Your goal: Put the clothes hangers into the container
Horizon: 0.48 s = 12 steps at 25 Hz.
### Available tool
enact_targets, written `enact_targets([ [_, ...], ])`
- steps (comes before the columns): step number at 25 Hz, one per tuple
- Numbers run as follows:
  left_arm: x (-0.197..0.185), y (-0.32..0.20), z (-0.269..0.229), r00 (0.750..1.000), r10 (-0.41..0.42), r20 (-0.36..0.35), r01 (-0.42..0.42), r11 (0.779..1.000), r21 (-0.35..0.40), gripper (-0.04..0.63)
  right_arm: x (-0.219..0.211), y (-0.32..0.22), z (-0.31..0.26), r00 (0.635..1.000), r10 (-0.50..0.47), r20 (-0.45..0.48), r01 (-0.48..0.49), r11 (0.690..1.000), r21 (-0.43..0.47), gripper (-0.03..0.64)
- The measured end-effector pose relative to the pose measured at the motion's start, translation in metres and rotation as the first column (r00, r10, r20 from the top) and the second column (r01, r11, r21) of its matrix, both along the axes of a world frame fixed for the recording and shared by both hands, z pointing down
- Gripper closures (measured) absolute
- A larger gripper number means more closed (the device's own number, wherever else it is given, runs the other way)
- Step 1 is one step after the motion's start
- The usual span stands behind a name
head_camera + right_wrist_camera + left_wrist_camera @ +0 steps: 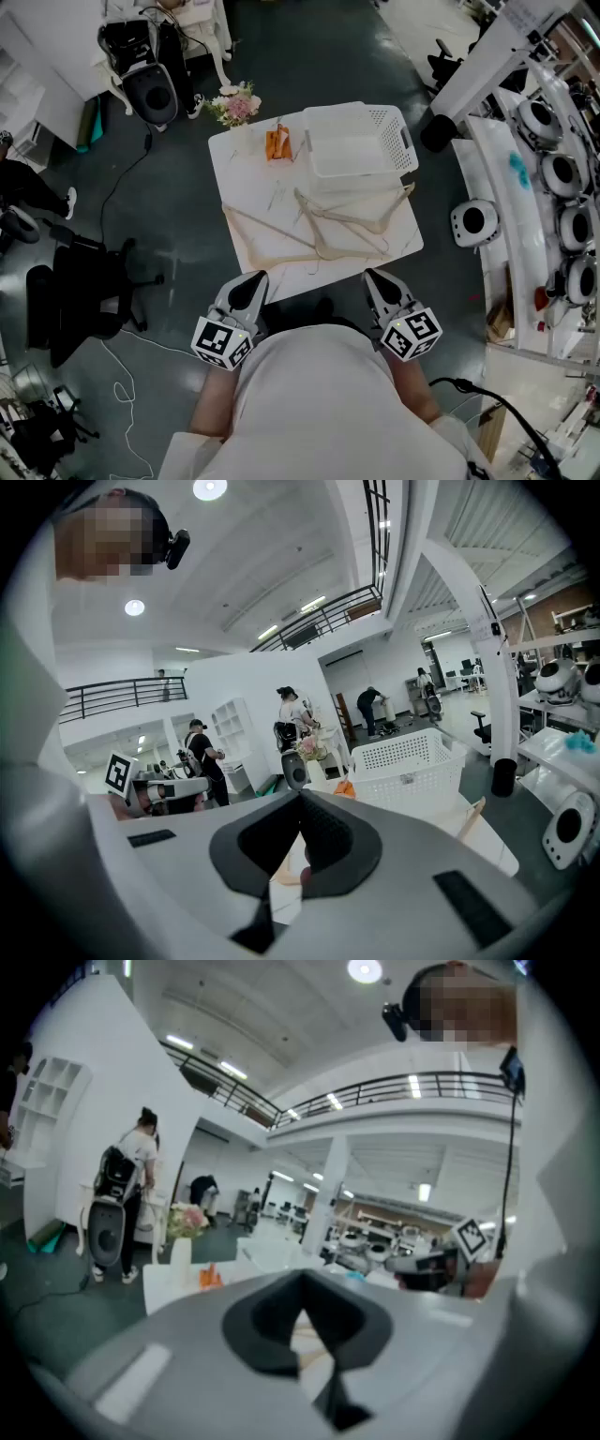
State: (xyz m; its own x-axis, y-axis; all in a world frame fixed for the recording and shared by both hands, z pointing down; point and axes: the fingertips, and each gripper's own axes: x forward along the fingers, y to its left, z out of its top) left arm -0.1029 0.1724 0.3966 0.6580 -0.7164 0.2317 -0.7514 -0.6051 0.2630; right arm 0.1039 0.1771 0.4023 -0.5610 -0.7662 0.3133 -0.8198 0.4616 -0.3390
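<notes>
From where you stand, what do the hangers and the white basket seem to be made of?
The hangers look like pale, unpainted wood: matt tan, slim bars, though tinted plastic cannot be ruled out. The basket looks like moulded white plastic: smooth, its walls pierced with even rows of small holes.

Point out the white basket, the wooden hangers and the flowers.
white basket [398,131]: head view, on its perforated right wall.
wooden hangers [349,221]: head view, on one hanger's arm in the pile.
flowers [236,105]: head view, on the pink blooms.
</notes>
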Motion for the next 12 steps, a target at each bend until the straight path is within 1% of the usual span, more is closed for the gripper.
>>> enact_targets([
  [12,0.0068,0.001,0.0018,1.0,0.0,0.005,0.0,1.0,-0.005,0.594,0.0051,0.0007,0.0034,1.0,-0.008,-0.001,0.008,1.0,-0.009,0.615],
])
